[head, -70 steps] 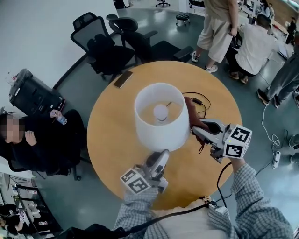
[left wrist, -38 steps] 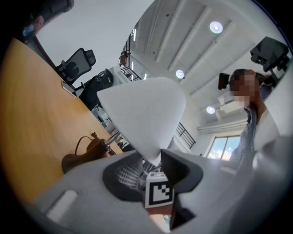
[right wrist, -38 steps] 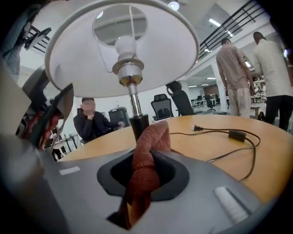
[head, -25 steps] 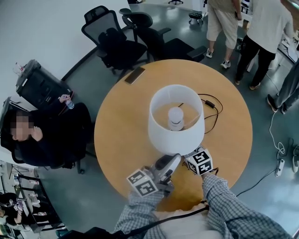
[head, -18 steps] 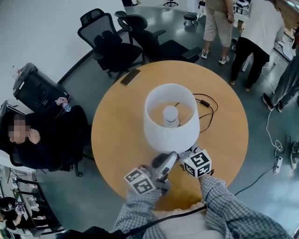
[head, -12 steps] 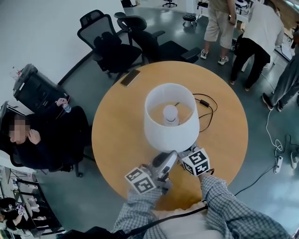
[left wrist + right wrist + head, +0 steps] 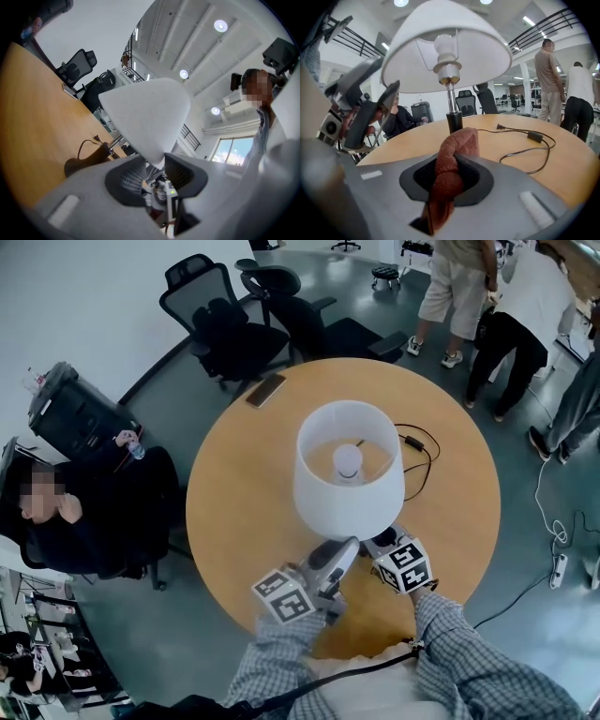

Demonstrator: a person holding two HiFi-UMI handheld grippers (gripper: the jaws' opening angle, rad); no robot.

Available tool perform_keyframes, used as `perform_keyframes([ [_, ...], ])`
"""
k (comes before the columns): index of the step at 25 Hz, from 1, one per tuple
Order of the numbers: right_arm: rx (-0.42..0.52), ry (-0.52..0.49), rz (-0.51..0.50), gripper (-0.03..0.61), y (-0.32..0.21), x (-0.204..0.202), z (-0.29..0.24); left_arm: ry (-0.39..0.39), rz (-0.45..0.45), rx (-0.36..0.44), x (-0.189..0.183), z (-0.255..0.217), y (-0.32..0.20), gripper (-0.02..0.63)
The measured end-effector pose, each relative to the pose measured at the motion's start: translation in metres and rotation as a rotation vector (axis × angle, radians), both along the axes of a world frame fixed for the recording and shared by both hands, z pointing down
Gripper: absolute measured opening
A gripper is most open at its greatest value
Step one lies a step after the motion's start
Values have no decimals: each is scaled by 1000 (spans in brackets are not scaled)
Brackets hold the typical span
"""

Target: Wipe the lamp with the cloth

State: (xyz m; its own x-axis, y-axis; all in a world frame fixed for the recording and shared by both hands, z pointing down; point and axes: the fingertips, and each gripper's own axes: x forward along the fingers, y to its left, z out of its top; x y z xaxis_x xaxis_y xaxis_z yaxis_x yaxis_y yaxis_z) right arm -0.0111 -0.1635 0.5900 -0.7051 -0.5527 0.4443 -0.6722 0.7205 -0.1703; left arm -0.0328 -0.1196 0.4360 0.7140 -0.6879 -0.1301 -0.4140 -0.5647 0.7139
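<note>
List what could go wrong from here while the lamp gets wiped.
1. The left tool pinches the lower rim of the lampshade; a hard wipe or pull could dent or tilt it.
2. The right tool holds the cloth bunched under the lampshade, near the stem; its hard tips might knock the stem or the bulb.
3. The loose cord lies on the table beside the stem and could snag.

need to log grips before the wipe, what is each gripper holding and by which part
Left gripper clamps the lampshade by its lower rim. Right gripper pinches the cloth around its bunched middle, one end poking out ahead.
</note>
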Motion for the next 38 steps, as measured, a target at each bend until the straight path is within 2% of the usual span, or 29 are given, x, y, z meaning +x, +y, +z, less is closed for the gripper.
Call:
perform_keyframes([
  [6,35,-18,114,61,26,75,-40,3,3,10,-1,0,4,121],
  [11,36,102,181,61,46,124,-49,-3,5,15,-2,0,4,121],
  [14,-31,146,154,61,60,116,-25,-6,5,17,-2,-1,4,123],
  [20,-186,169,-16,63,92,42,34,-8,-4,14,-1,4,4,126],
  [23,-242,191,-70,90,104,20,49,-37,-17,16,-4,9,8,133],
  [24,-249,190,-79,116,106,16,51,-52,-18,16,-5,10,10,132],
  [26,-264,169,-87,219,107,10,51,-66,-23,8,-10,15,16,132],
  [29,-283,134,-99,300,107,4,50,-59,-34,-10,-21,25,29,151],
  [30,-288,110,-102,327,108,2,47,-73,-36,-19,-25,30,34,179],
  [32,-287,46,-89,361,110,1,33,-159,-52,-48,-34,45,49,188],
  [33,-279,19,-74,361,110,3,26,-217,-67,-62,-39,54,55,174],
  [35,-256,-18,-37,337,109,15,11,-296,-99,-82,-48,68,64,92],
  [36,-246,-34,-17,325,108,23,4,-296,-112,-94,-52,71,66,60],
  [38,-222,-68,31,279,105,37,-9,-247,-135,-112,-56,73,67,20],
])
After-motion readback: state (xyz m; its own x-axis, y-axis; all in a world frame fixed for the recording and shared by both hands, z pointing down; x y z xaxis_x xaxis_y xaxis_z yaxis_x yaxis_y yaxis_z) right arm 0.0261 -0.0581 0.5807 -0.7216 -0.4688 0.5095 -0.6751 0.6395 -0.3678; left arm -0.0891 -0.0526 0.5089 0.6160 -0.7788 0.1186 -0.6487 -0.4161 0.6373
